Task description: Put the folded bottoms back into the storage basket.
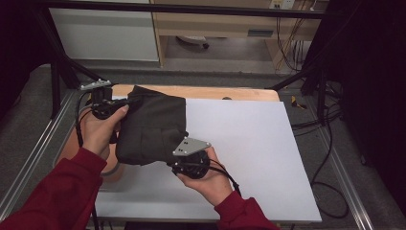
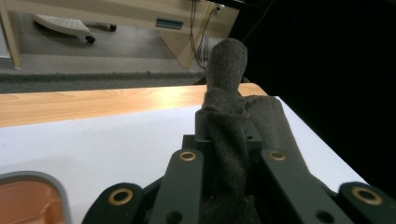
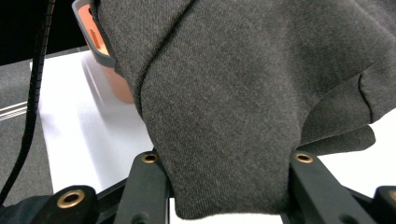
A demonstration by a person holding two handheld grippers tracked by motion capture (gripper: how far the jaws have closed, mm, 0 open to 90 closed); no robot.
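Dark grey garment (image 1: 151, 127), soft knit w/ fine fuzzy nap, hangs as a folded slab over the table's left part, above the white sheet (image 1: 249, 143) near its left edge. Left gripper (image 1: 125, 102) pinches the garment's top-left corner, jaws fully closed on a bunched, rope-like twist of cloth. Right gripper (image 1: 181, 154) clamps the lower-right corner, jaws partly apart w/ a thick fold between. Left gripper view shows the twist (image 2: 227, 130) poking up past the jaws, plus the pale wood strip (image 2: 93, 102) at the far edge. Right gripper view (close-up) shows seams and an orange tray w/ grey rim (image 3: 100, 44) under the cloth, by the left edge.
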